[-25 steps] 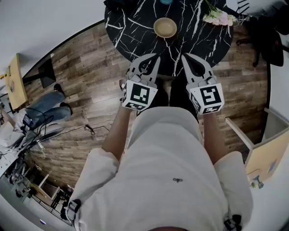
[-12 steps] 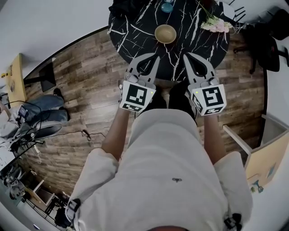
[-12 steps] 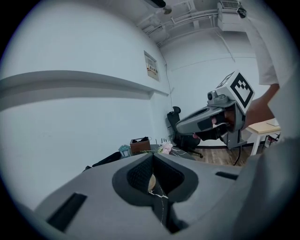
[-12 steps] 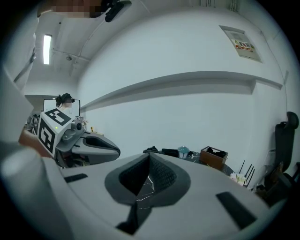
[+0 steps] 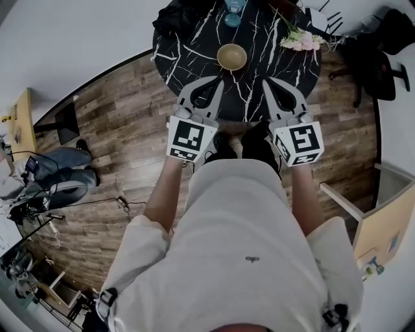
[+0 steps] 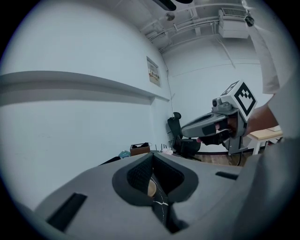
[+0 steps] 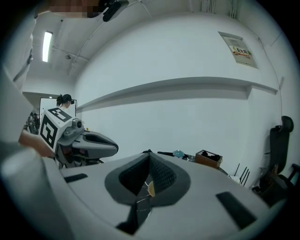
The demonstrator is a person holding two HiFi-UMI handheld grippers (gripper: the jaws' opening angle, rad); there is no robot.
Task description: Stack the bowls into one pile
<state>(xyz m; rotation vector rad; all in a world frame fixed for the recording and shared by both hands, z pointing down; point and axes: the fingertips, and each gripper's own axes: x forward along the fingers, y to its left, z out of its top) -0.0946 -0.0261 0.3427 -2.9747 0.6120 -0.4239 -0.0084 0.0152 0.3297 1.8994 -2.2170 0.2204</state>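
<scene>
Nearest us, we hold both tools out in front of our chest, above the wooden floor [image 5: 117, 123]. The left gripper [image 5: 219, 81] has its jaws pressed together with nothing between them, and the right gripper [image 5: 266, 82] is likewise closed and empty. Their tips reach over the near edge of the round black marble table [image 5: 188, 45]. Further on, a tan bowl [image 5: 231, 56] sits alone near the table's middle, apart from both tools. Beyond it stands a small blue bowl [image 5: 232, 19], with pink flowers [image 5: 299, 41] to its right.
</scene>
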